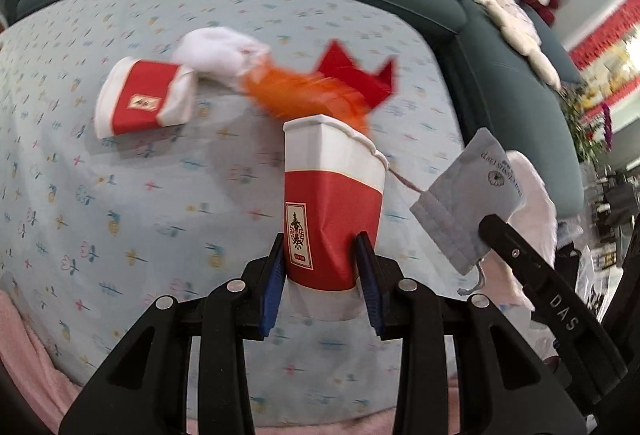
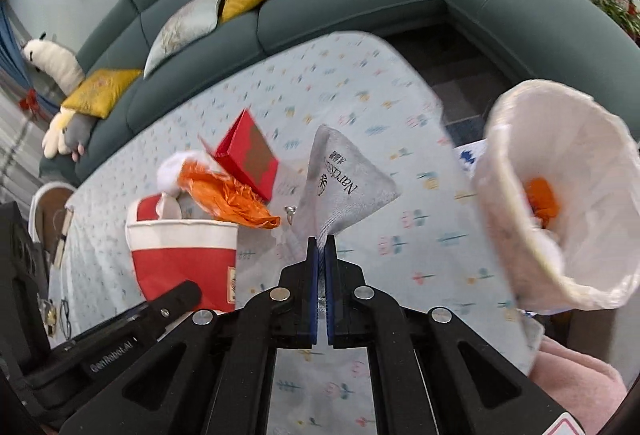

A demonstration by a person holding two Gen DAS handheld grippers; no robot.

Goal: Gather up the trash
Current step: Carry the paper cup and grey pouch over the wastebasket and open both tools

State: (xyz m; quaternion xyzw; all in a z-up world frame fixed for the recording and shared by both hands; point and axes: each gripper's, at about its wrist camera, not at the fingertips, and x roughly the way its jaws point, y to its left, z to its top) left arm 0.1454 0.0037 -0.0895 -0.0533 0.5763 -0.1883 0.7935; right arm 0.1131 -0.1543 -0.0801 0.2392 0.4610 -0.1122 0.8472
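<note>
My left gripper [image 1: 322, 259] is shut on a red-and-white paper cup [image 1: 332, 203], held upright above the table; the same cup [image 2: 184, 259] shows at the left of the right wrist view. My right gripper [image 2: 321, 247] is shut on the corner of a grey cloth pouch [image 2: 344, 179] with printed lettering, which hangs lifted off the table and appears as the pouch [image 1: 468, 203] at the right of the left wrist view. On the table lie a crushed red-and-white cup [image 1: 144, 97], a white tissue [image 1: 216, 53], an orange wrapper [image 1: 296, 95] and a red box [image 1: 356, 71].
A waste bin [image 2: 560, 195] lined with a white bag stands off the table's right edge, with orange trash [image 2: 542, 195] inside. The table [image 1: 120, 215] wears a pale blue flowered cloth. A dark green sofa [image 2: 320, 7] with cushions wraps the far side. Pink fabric [image 2: 576, 375] lies near.
</note>
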